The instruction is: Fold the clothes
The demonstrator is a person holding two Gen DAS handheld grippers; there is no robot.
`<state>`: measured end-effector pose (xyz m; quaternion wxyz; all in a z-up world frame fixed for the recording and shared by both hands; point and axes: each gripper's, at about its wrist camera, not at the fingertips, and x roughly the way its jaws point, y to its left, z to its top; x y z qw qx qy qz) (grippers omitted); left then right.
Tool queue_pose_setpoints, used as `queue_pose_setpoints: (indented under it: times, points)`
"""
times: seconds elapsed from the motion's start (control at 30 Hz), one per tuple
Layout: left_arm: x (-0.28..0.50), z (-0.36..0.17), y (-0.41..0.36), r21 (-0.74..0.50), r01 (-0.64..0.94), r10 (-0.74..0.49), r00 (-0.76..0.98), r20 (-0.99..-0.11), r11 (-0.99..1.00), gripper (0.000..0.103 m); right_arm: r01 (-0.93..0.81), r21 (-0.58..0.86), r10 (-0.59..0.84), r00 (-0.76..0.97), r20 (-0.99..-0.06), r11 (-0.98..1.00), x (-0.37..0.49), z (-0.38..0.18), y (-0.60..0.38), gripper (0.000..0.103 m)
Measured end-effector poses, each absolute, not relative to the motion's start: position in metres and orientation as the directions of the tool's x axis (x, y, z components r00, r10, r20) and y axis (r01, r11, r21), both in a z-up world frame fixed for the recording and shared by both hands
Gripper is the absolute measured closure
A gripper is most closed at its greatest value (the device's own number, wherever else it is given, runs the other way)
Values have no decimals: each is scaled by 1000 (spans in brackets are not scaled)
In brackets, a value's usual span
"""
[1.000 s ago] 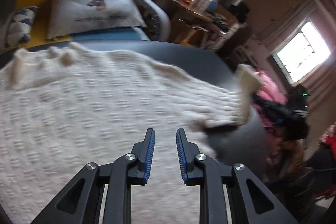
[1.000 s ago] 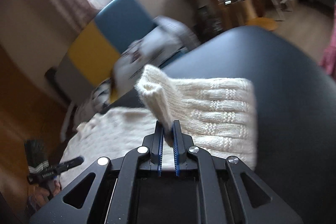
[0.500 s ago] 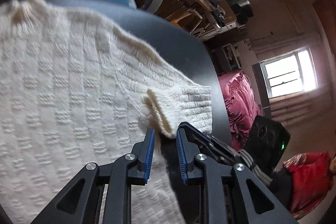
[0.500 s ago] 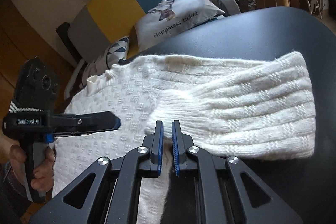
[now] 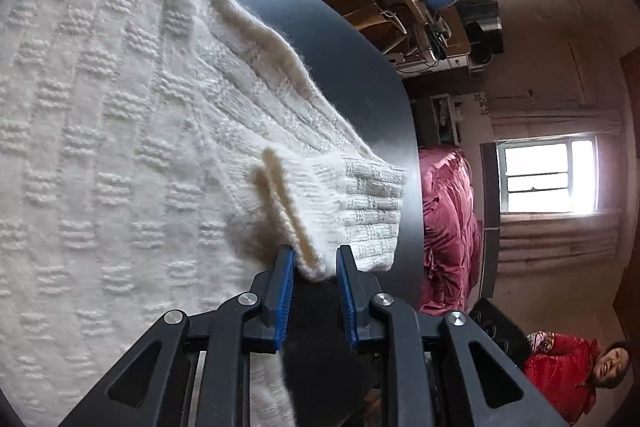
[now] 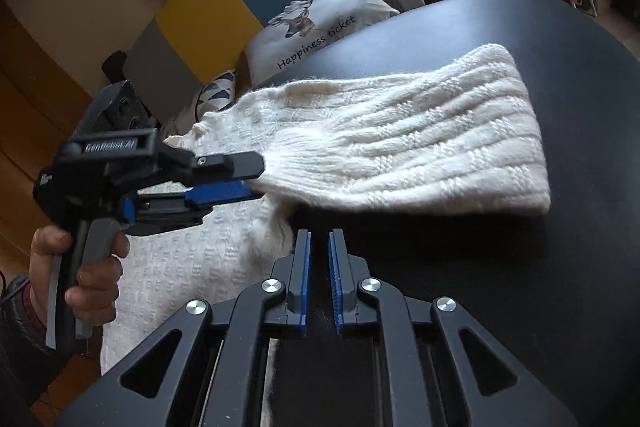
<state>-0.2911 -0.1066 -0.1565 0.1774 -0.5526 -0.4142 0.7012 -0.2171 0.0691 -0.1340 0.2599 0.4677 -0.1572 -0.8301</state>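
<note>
Dark table (image 6: 560, 267), sweater (image 6: 400, 147) near edge

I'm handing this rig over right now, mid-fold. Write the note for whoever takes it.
Left claw: part open, its pads either side of the cuff edge of the folded-in sleeve; no firm pinch visible.
Right claw: nearly shut, nothing between the pads, over the bare black table just short of the sleeve.
White knit sweater: lying flat on the table.
Done: one sleeve is folded across.
Left: the other sleeve cannot be seen; the body is not yet folded up.
</note>
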Motion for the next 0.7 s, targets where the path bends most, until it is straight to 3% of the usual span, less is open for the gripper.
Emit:
queue_pose_setpoints:
  times: [0.07,0.1,0.23,0.47,0.5,0.57,0.7]
  points:
    - [-295,-153,-101,-745,212,667,-340,-663,-633,87,273,496,-565,-429,-704,-825,-215,-135,72,92]
    - [-294,-148,-99,-730,190,645,-362,-673,-656,97,266,487,-554,-435,-710,-832,-214,-135,74,92]
    - [-290,-108,-88,-700,57,597,-475,-646,-712,98,212,505,-542,-458,-705,-836,-210,-137,94,80]
    - [-299,-7,-89,-662,-103,569,-619,-541,-742,98,73,645,-583,-511,-631,-761,-201,-147,133,79]
    - [-301,7,-93,-655,-115,561,-637,-529,-747,98,46,667,-588,-518,-621,-744,-201,-150,138,76]
    - [-305,33,-102,-641,-134,546,-669,-504,-756,98,9,711,-607,-528,-594,-703,-203,-153,144,60]
    - [-305,74,-124,-623,-151,512,-730,-453,-767,98,-8,775,-659,-520,-543,-632,-207,-158,140,60]
